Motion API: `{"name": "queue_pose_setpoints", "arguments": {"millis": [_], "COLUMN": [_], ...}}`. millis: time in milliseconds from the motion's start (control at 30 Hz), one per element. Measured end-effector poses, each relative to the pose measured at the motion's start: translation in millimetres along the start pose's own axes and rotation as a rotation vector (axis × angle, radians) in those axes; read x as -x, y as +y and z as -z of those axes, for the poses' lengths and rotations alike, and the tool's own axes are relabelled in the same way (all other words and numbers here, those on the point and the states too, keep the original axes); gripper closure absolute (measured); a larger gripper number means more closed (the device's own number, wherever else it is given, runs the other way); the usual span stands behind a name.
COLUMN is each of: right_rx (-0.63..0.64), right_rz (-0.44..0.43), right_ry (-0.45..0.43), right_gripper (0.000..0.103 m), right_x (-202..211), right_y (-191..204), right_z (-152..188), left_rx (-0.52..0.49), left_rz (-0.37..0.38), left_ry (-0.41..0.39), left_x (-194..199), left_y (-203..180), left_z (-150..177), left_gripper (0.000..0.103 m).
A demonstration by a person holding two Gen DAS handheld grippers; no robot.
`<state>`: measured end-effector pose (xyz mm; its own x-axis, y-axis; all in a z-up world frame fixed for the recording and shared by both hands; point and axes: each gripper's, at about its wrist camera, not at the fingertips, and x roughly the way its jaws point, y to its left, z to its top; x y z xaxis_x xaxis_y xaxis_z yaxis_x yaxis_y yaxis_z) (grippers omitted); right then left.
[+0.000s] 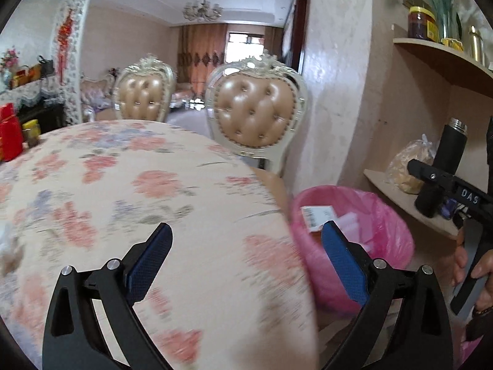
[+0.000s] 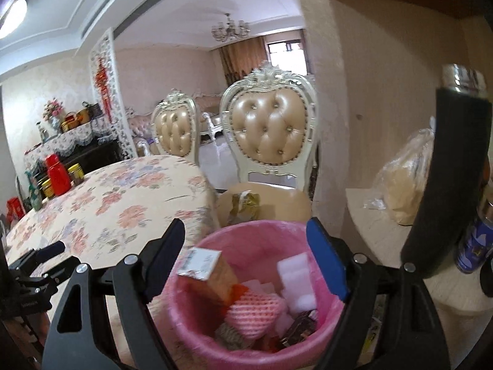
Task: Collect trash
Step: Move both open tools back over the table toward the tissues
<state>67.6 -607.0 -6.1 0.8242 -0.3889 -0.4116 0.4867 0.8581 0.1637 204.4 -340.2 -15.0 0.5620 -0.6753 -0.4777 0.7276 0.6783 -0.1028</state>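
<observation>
Left wrist view: left gripper (image 1: 246,240) hanging released, nothing between its jaws, over the blurred floral tablecloth (image 1: 123,185); pink-lined bin (image 1: 388,228) sitting just right of it.

Right wrist view: right gripper (image 2: 246,243) gaping empty above the bin (image 2: 255,231); carton (image 2: 206,268), foam net (image 2: 252,311), white foam blocks (image 2: 292,271) lying inside. Tufted chair (image 2: 271,129) standing behind the bin.

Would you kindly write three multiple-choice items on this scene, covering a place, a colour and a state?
1. Where is the pink net sleeve?
A. on the table
B. inside the bin
C. on the chair seat

2. What colour is the bin liner?
A. pink
B. black
C. white

3. How does the right gripper stand?
A. shut on a box
B. shut, empty
C. open, empty

Answers: 1 B, it lies among the trash in the bin; 2 A, pink plastic lines the rim; 3 C, its pads stand apart above the bin, gripping nothing.
</observation>
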Motion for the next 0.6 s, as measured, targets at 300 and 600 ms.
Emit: {"name": "queue_pose_setpoints", "arguments": {"millis": [300, 600], "right_rx": [0.073, 0.217], "right_rz": [-0.148, -0.302], "right_ry": [0.079, 0.149], "right_gripper": [0.022, 0.022], "right_x": [-9, -31], "right_y": [105, 230], "right_z": [18, 42], "left_rx": [0.002, 0.119], "left_rz": [-0.229, -0.452], "left_ry": [0.048, 0.046], "left_x": [56, 112], "left_y": [80, 180], "left_z": [31, 46], "left_gripper": [0.011, 0.007]}}
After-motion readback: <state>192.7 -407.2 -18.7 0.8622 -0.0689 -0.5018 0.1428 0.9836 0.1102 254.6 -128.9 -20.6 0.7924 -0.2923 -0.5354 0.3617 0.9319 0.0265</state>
